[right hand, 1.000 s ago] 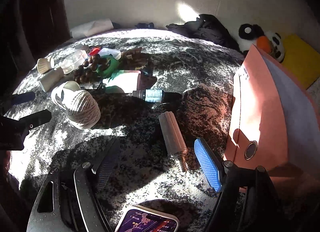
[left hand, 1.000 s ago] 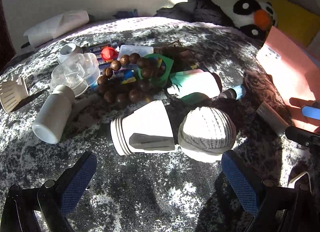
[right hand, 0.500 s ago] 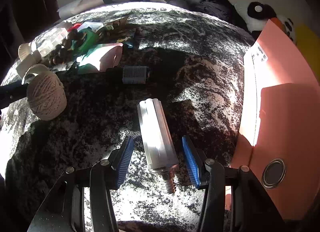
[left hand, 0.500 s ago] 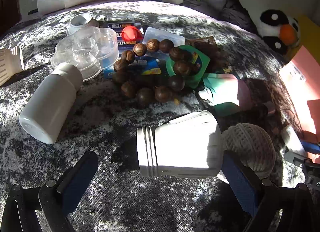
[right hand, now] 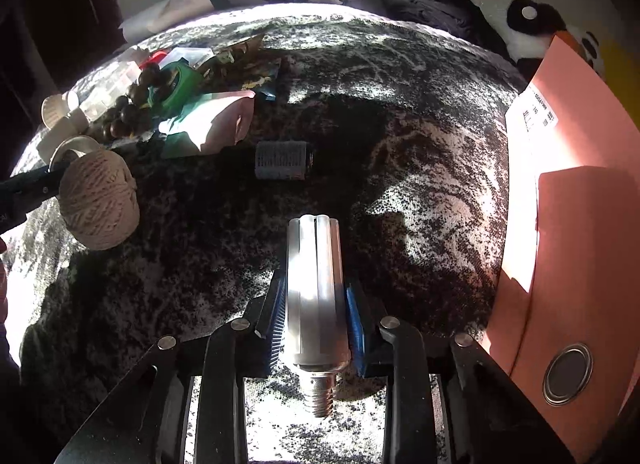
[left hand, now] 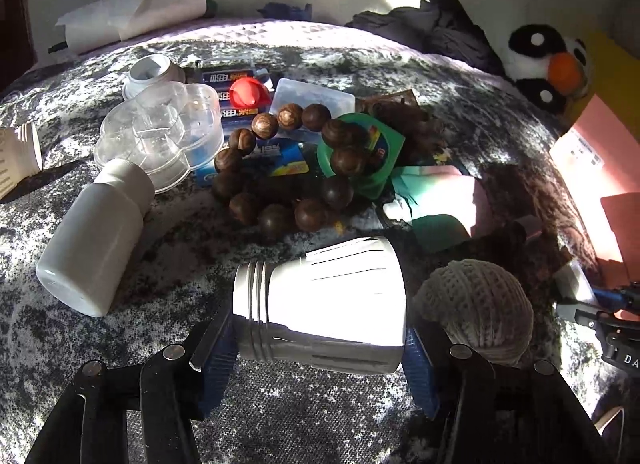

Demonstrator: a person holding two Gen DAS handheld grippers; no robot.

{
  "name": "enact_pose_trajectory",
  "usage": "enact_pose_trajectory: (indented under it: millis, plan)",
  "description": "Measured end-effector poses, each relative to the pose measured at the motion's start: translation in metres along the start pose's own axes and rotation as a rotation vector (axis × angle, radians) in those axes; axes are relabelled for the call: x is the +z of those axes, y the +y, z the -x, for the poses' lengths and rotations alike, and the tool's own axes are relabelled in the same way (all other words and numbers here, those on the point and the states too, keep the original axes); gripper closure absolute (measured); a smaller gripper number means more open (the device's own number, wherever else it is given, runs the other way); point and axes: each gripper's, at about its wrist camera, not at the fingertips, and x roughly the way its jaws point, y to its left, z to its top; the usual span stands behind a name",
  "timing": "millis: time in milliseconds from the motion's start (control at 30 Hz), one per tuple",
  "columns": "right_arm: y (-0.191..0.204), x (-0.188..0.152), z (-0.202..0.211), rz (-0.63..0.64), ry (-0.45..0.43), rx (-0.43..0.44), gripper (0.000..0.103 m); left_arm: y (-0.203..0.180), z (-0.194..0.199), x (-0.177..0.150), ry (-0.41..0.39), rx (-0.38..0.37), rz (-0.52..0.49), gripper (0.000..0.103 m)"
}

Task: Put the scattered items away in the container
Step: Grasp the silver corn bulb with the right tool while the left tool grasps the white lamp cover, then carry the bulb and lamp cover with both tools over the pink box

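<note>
Here the left hand-held gripper (left hand: 318, 348) is closing around a white ribbed cone-shaped lamp housing (left hand: 324, 298), pads touching; the right hand-held gripper (right hand: 316, 318) is closing narrowly, clamping a fluted silver metal cylinder (right hand: 314, 292).

A lived-in room of a home, most likely a bedroom: the working surface is a soft grey-and-white mottled bedspread (left hand: 320, 424) running up to a plain pale wall. A plush penguin toy (left hand: 550, 63) and a heap of dark clothing (left hand: 436, 29) lie along the far edge, with a yellow cushion (left hand: 616, 79) beside them and household clutter strewn in sunlight
</note>
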Motion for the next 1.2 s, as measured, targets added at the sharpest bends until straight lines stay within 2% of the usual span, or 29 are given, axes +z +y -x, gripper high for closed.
enact_pose_trajectory:
  millis: [200,433,733,900,1033,1200]
  plan:
    - [0.012,0.002,0.017,0.004,-0.042,0.040,0.075,-0.001,0.034,0.006,-0.072,0.009,-0.009,0.042]
    - [0.032,0.003,0.057,0.027,-0.131,0.091,0.074,-0.002,0.074,0.005,-0.138,0.014,-0.016,0.042]
    - [0.051,-0.018,0.117,0.058,-0.221,0.123,0.074,-0.021,0.123,-0.003,-0.192,0.040,-0.061,0.042]
    - [0.047,-0.038,0.161,0.053,-0.288,0.114,0.074,-0.048,0.151,-0.009,-0.222,0.025,-0.107,0.042]
    - [0.032,-0.056,0.200,0.021,-0.351,0.092,0.074,-0.088,0.169,-0.012,-0.257,0.007,-0.190,0.042]
    - [-0.010,-0.075,0.241,-0.072,-0.428,0.008,0.074,-0.153,0.172,-0.009,-0.258,-0.083,-0.267,0.042]
